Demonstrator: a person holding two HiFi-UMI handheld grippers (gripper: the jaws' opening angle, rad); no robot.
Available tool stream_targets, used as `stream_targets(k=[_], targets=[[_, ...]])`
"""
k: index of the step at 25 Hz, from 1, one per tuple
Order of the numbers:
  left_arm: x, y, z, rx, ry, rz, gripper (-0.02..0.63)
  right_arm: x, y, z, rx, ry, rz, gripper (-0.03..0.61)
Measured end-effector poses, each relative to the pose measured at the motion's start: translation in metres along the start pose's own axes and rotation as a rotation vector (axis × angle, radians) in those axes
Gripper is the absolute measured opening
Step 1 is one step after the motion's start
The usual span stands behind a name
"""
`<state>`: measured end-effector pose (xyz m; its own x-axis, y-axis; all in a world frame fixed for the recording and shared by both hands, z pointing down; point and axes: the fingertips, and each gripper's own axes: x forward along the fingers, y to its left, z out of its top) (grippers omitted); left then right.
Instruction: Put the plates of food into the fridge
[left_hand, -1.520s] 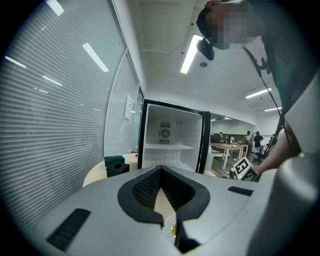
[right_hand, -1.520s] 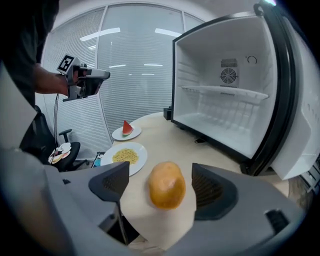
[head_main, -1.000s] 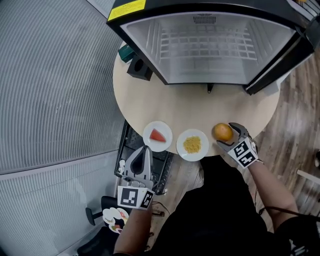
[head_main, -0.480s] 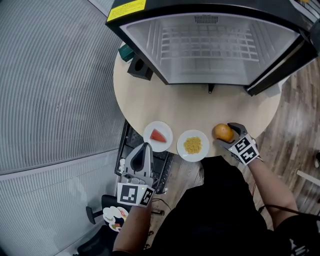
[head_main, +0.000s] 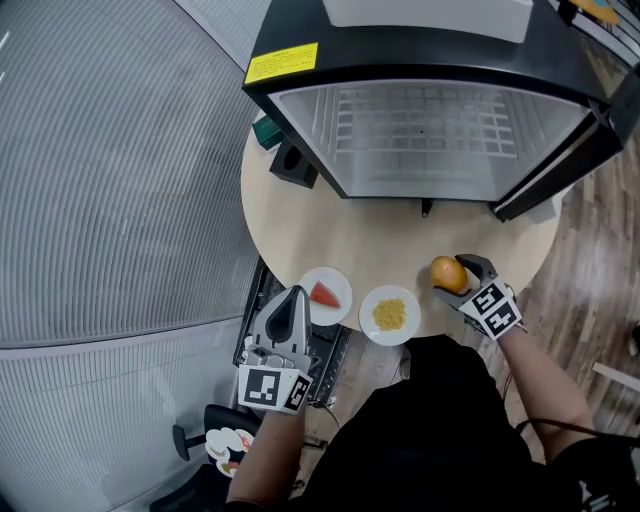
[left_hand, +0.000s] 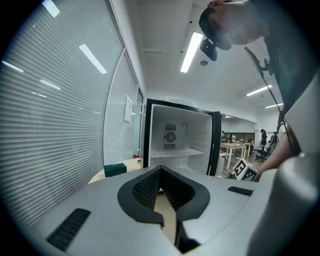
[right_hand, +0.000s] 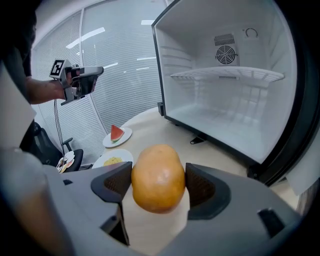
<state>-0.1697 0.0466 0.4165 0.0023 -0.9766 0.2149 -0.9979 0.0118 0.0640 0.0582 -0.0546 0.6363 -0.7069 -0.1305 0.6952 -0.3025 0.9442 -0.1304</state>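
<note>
- Gripping an orange fruit (head_main: 445, 270) with the right gripper (head_main: 455, 277), pads snug on both its sides, down at the near edge of the round table (head_main: 350, 230).
- Holding the left gripper (head_main: 296, 293) pinched closed on nothing, tip showing just beside the watermelon plate (head_main: 339, 284) in the head view.
- Got the yellow-food plate (head_main: 373, 302) right next to that one, sitting between it and the fruit.
- Facing the fridge (head_main: 400, 55) at the table's far side, door wide open, wire shelf (head_main: 420, 125) inside.
</note>
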Motion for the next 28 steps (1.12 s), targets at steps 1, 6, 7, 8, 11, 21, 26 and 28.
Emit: stream_targets(k=[1, 6, 7, 8, 11, 21, 26, 28], targets=[[0.003, 0.000, 0.005, 0.006, -0.008, -0.001, 0.005, -0.002, -0.002, 0.006, 0.000, -0.006, -0.002, 0.350], [0.014, 0.004, 0.029, 0.028, -0.043, -0.004, 0.005, -0.011, -0.015, 0.044, -0.015, -0.046, -0.014, 0.350], [0.016, 0.006, 0.032, 0.026, -0.047, -0.002, 0.005, -0.011, -0.017, 0.050, -0.014, -0.053, -0.017, 0.350], [0.017, 0.008, 0.035, 0.025, -0.051, -0.001, 0.005, -0.012, -0.020, 0.056, -0.012, -0.060, -0.020, 0.350], [0.022, 0.011, 0.044, 0.024, -0.065, 0.001, 0.005, -0.015, -0.026, 0.074, -0.018, -0.080, -0.031, 0.350], [0.032, 0.018, 0.065, 0.026, -0.094, 0.014, 0.005, -0.032, -0.032, 0.120, -0.078, -0.116, -0.051, 0.350], [0.036, 0.021, 0.077, 0.032, -0.109, 0.016, 0.005, -0.044, -0.038, 0.152, -0.069, -0.171, -0.053, 0.350], [0.037, 0.023, 0.083, 0.034, -0.119, 0.023, 0.005, -0.050, -0.041, 0.167, -0.064, -0.196, -0.055, 0.350]])
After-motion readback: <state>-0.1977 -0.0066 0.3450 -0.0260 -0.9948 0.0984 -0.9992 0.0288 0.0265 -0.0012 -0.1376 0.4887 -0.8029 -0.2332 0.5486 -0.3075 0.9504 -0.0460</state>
